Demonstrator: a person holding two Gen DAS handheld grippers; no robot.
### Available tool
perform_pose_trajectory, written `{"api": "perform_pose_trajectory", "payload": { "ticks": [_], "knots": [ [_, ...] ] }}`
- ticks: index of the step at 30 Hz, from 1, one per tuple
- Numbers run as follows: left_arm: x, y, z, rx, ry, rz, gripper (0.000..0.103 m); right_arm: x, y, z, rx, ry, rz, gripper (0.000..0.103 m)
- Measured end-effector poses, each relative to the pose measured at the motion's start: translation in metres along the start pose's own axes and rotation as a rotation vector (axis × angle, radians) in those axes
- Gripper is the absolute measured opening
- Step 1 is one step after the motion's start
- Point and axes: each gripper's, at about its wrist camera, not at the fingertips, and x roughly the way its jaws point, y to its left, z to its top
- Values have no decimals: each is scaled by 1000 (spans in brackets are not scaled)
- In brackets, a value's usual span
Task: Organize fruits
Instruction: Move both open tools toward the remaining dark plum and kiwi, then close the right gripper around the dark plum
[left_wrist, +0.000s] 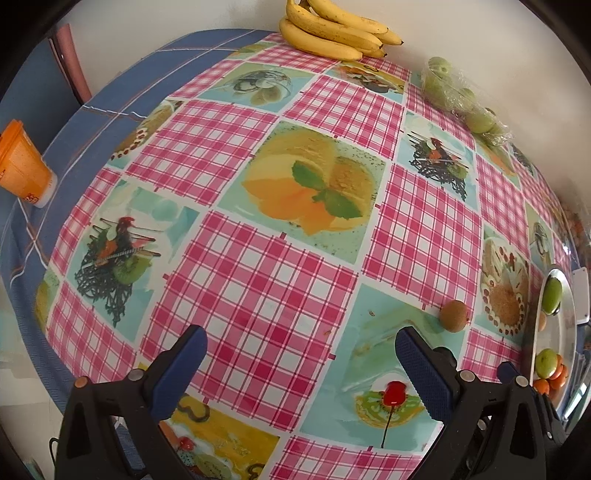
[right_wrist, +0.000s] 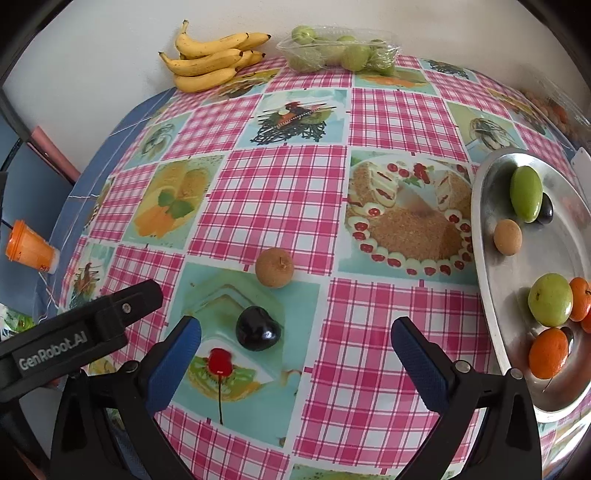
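Observation:
My right gripper (right_wrist: 297, 354) is open above the checked tablecloth. A dark, glossy cherry-like fruit (right_wrist: 257, 331) lies just ahead of its left finger, and a round brown fruit (right_wrist: 274, 267) sits a little farther on. To the right, a metal tray (right_wrist: 480, 258) holds a long green fruit (right_wrist: 526, 194), a small brown fruit (right_wrist: 508, 236), a round green fruit (right_wrist: 550, 299), a dark fruit (right_wrist: 546, 210) and oranges (right_wrist: 548, 352). My left gripper (left_wrist: 301, 354) is open and empty. The brown fruit (left_wrist: 455, 314) lies ahead of its right finger, and the tray (left_wrist: 569, 332) is at the far right.
Bananas (right_wrist: 210, 59) and a clear bag of green fruit (right_wrist: 340, 51) lie by the back wall. An orange cup (right_wrist: 31, 251) stands on the blue cloth at the left. The left gripper's black housing (right_wrist: 74, 332) is low at the left. Another clear pack (right_wrist: 554, 107) sits at the back right.

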Motion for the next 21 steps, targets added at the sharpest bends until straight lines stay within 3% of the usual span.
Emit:
{"api": "perform_pose_trajectory", "payload": {
  "ticks": [2,4,6,10,12,21],
  "knots": [
    [1,2,1,-5,4,-3,103,2,4,1,-10,0,-17,101],
    [3,3,2,-13,14,-4,103,3,8,2,-26,6,-33,93],
    [5,6,2,-31,26,-2,103,4,14,4,-43,8,-40,70],
    [7,13,3,-71,48,-20,103,9,18,2,-63,20,-52,63],
    [8,13,3,-80,50,-26,103,11,20,2,-68,23,-56,53],
    [10,11,3,-69,71,-16,103,18,22,0,-79,39,-46,44]
  ]
}}
